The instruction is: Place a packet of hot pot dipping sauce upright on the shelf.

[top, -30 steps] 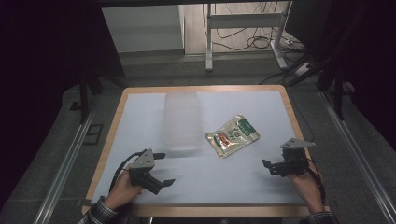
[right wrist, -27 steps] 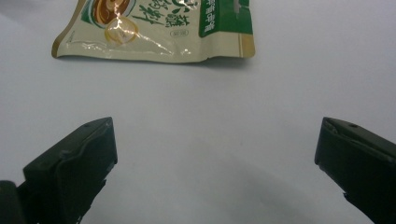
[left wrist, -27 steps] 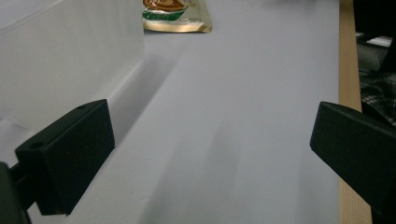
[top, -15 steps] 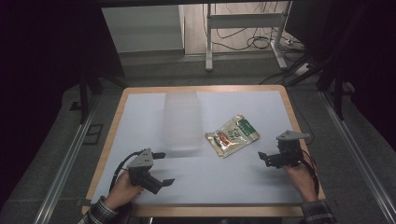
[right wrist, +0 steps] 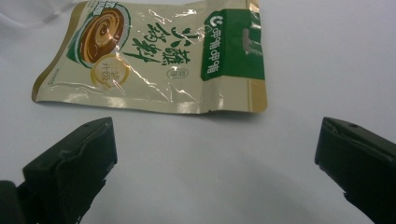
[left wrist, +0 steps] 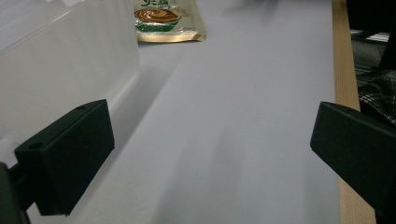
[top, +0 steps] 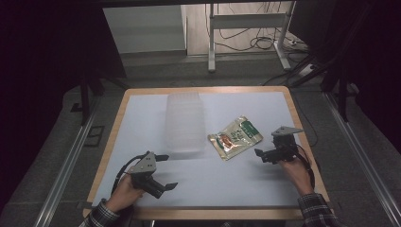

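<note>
Right tongs: the right tongs [top: 263, 154] sit at about 4 o'clock on the tabletop [top: 246, 184], held in the person's right hand [top: 294, 166]; jaws spread wide, nothing between them.
Pouch: one food pouch [top: 236, 138], cream with green print and a brown swirl picture, lies flat just right of the tabletop's middle.
Pouch to right tongs: the pouch lies at about 10 o'clock from the right tongs in the high view, near but not touching. In the right gripper view the pouch [right wrist: 154, 60] lies straight ahead at 12 o'clock, its near edge just beyond the tips of the two black jaws, with bare white tabletop [right wrist: 210, 168] in the gap.
Left tongs: the left tongs [top: 166, 171] are at about 7 o'clock on the tabletop, in the left hand [top: 124, 191]; jaws wide apart and empty.
Pouch to left tongs: well apart, at about 2 o'clock from them in the high view; in the left gripper view the pouch [left wrist: 166, 21] shows far ahead near 11 o'clock.
Container: one clear plastic container [top: 184, 122] stands left of the pouch, just beside it; in the left gripper view its wall [left wrist: 65, 70] rises close by the left-hand jaw.
Count: two tongs, one pouch, one container.
</note>
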A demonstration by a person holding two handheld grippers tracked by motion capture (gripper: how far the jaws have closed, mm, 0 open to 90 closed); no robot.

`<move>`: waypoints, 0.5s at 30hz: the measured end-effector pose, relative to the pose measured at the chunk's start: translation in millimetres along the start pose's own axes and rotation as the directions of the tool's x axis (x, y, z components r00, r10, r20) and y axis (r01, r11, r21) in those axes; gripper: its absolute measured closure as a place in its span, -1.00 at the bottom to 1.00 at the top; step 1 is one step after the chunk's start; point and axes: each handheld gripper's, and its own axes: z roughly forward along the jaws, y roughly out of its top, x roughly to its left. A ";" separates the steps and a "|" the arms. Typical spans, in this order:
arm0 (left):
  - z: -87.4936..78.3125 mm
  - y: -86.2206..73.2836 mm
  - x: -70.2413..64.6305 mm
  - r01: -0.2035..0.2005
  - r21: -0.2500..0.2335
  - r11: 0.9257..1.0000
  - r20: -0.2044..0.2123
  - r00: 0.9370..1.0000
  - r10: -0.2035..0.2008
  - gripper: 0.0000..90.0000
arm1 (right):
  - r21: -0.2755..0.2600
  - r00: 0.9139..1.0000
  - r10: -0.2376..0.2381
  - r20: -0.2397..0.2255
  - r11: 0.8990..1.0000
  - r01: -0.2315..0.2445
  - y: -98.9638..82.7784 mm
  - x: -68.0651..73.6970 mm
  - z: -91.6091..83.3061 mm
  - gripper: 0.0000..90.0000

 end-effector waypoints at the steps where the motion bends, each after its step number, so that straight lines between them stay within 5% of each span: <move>1: -0.1 0.0 -0.1 -0.003 0.001 1.000 -0.003 1.000 0.003 -1.00 | 0.003 1.000 0.000 -0.010 1.000 0.000 3.1 -1.2 4.7 -1.00; 15: 1.5 -0.5 0.1 -0.006 0.025 1.000 -0.002 1.000 0.006 -1.00 | 0.031 0.998 -0.010 -0.054 0.999 0.012 24.9 -9.5 40.9 -1.00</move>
